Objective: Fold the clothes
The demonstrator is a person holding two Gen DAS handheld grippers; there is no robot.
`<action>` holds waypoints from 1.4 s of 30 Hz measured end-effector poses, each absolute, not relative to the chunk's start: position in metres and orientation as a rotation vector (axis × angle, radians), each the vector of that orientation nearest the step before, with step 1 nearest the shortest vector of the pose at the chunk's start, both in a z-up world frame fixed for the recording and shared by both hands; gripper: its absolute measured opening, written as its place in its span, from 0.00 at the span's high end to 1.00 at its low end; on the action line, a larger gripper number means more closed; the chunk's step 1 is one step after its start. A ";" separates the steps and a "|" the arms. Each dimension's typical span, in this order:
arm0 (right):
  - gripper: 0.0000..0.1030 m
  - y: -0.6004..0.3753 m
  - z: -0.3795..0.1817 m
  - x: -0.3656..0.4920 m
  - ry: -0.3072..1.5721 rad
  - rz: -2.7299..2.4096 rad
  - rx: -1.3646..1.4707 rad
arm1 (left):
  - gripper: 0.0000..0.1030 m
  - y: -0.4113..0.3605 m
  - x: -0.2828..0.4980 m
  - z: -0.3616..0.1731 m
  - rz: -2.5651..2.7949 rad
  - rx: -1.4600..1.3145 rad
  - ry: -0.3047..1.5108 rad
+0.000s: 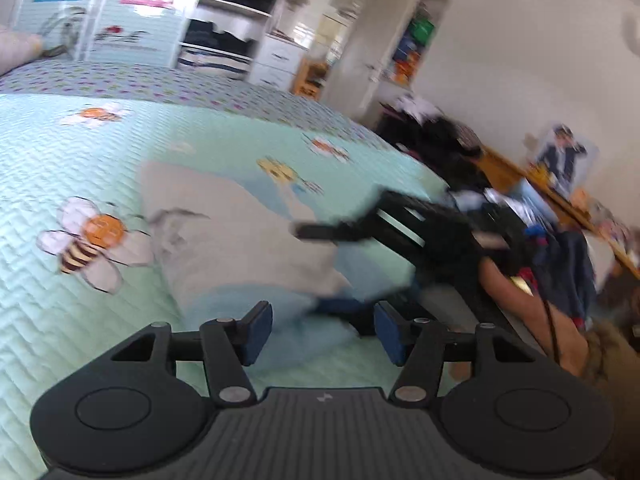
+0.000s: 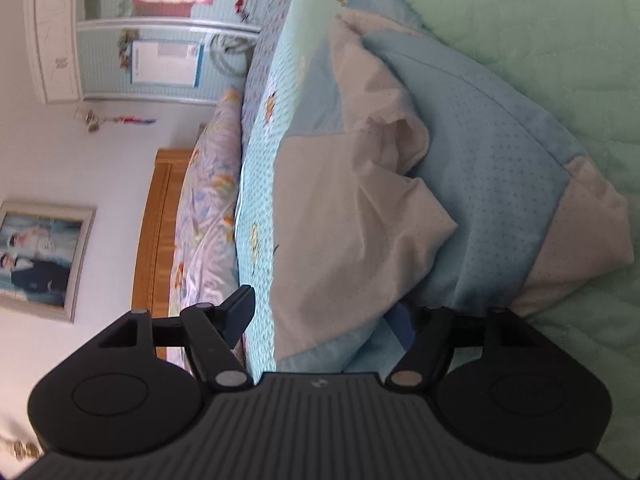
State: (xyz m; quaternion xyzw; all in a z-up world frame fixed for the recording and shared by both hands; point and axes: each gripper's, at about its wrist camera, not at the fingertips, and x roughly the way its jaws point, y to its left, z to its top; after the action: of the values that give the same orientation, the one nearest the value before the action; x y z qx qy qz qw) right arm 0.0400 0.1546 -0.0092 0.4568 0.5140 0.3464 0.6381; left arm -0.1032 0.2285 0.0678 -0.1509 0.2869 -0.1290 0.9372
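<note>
Quilted bedspread fills the left of our left wrist view, mint green with a zigzag stitch and appliquéd bees with orange bodies and white wings. On it lies the garment, a soft shirt in pale blue and light grey panels, rumpled and motion-blurred. Our left gripper hovers just above its near edge, its blue-padded fingers spread wide with nothing between them. Further right, the right gripper reaches in over the shirt, a black linkage held by a bare forearm; blur hides whether it touches the cloth.

In our right wrist view, which is rolled sideways, a wooden headboard and a floral satin pillow sit at the left. The shirt shows a dotted mesh weave, blue panels beside grey ones, bunched into loose folds on the bedspread. Our right gripper stands wide apart; a fold of the shirt drapes down between its fingers, unclamped, and partly covers the right blue pad.
</note>
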 end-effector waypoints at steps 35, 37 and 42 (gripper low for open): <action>0.97 0.104 -0.022 0.029 0.904 0.897 1.208 | 0.20 0.241 -0.056 0.101 -0.151 -0.295 0.516; 0.97 0.107 -0.021 0.028 0.897 0.892 1.187 | 0.19 0.247 -0.029 0.102 -0.131 -0.276 0.549; 0.97 0.101 -0.018 0.014 0.874 0.853 1.149 | 0.19 0.236 0.006 0.094 -0.156 -0.164 0.648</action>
State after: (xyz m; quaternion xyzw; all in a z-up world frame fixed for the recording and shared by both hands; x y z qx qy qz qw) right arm 0.0141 0.1006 -0.0175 0.5097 0.3876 0.3784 0.6684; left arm 0.0060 0.2359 0.0939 -0.0804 0.3178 -0.0764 0.9416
